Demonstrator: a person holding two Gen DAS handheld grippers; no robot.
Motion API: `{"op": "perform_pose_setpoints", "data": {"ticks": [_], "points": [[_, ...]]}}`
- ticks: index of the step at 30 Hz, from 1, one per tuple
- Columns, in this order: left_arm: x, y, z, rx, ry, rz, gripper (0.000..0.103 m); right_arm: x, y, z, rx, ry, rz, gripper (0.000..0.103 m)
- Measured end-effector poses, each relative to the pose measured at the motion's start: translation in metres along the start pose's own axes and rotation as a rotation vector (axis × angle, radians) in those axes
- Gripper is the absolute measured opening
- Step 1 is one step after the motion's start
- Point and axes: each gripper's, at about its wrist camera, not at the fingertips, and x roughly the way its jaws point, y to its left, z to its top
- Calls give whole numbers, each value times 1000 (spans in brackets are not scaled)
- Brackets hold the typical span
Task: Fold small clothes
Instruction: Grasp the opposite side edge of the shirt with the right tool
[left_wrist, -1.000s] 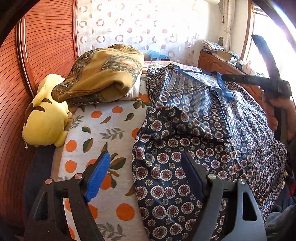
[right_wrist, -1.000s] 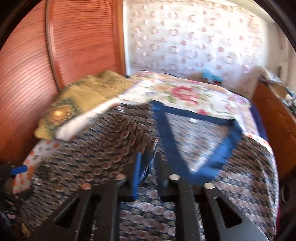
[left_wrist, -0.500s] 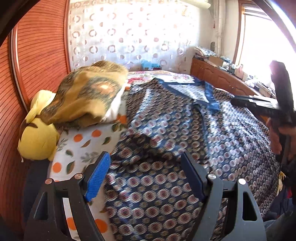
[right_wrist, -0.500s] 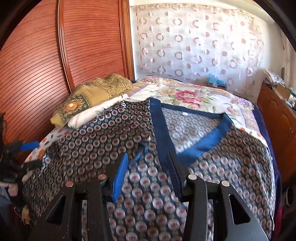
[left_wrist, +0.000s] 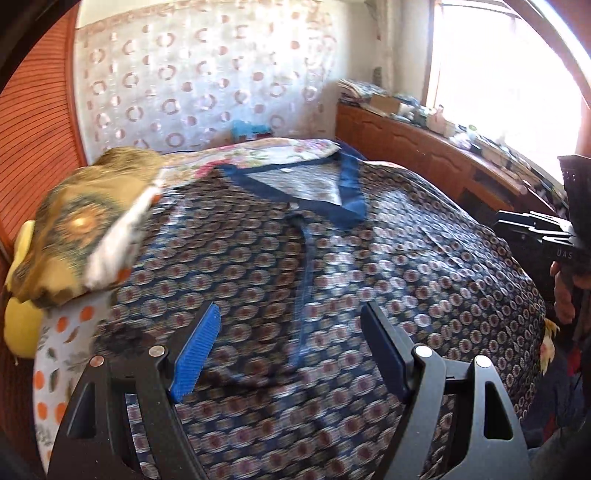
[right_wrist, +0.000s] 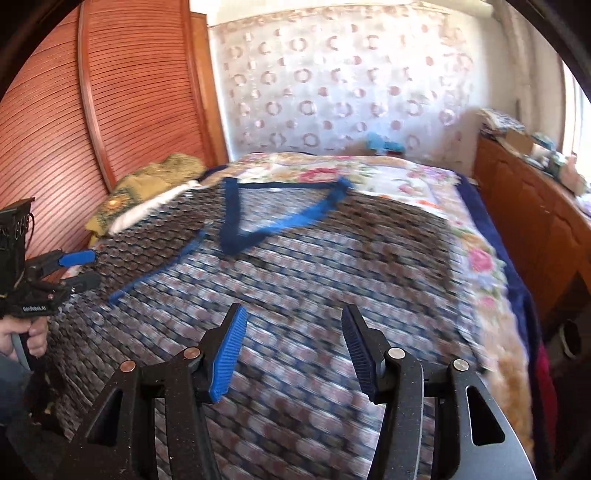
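Note:
A dark blue garment (left_wrist: 369, 258) with a round medallion print and a plain blue V-neck band (left_wrist: 351, 192) lies spread flat over the bed; it also shows in the right wrist view (right_wrist: 295, 266). My left gripper (left_wrist: 291, 350) is open and empty above the garment's near left part. My right gripper (right_wrist: 293, 343) is open and empty above its near middle. Each gripper shows in the other's view, the right one at the right edge (left_wrist: 535, 229) and the left one at the left edge (right_wrist: 74, 269). Both views are blurred by motion.
A folded mustard-patterned cloth (left_wrist: 77, 229) and a yellow plush toy (left_wrist: 22, 325) lie at the bed's left side by the slatted wooden wall (right_wrist: 110, 110). A floral bedspread (right_wrist: 369, 177) covers the far end. A cluttered wooden cabinet (left_wrist: 424, 155) stands on the right under the window.
My right gripper let go of the garment's front and opened wide, then drew back. The garment went from bunched to spread flat. My left gripper stayed open and swung right over the garment.

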Motion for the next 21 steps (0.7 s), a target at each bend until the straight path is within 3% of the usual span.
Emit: {"op": "perform_pose_setpoints", "data": {"ticks": [12,21], "points": [[43,-56,11,98,91,-75,79,-36,-87,-42,116,70,-160,56],[67,-69,9,133,156,-76,79,-15,-124,-32,271,89,-86,56]]}}
